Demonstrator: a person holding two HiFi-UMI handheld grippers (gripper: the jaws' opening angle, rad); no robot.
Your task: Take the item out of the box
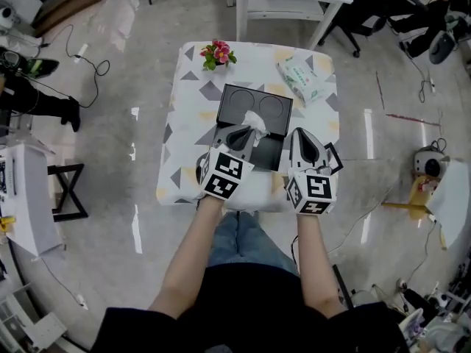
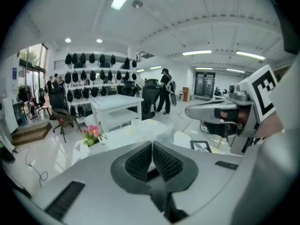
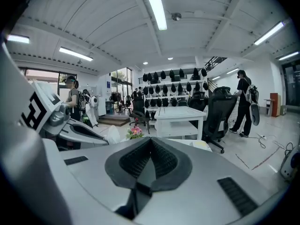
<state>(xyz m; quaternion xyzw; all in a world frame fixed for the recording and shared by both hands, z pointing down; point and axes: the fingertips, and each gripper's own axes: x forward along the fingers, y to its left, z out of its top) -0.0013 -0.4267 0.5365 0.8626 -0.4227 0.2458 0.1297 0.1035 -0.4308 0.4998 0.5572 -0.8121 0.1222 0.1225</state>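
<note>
The fingers [image 2: 140, 161] of my left gripper [image 2: 152, 145] are pressed together at the tips. As far as I can judge, they pinch an edge of the crumpled white sheet [image 1: 255, 121], which bunches up just past them, over the flat black box with two round hollows [image 1: 273, 109]. The sheet is only partly out; its lower end looks close to the box.

I expect it to weigh almost nothing and to be limp, creased and easily torn. A pinch on a gathered fold should serve better than one on a single loose edge, which could slip or rip. Lifting straight up ought to keep it from dragging on the rim.

The fingers of my right gripper [image 3: 151, 140] also meet, with nothing between them, beside the box's right edge.

The box is stiff and matt, with square corners and smooth moulded recesses. It lies on the table [image 1: 190, 127], which is draped in a pale cloth printed with grey and yellow triangles. A sprig of pink flowers [image 1: 218, 53] and a soft pack of tissues [image 1: 298, 78] sit at the far side.
</note>
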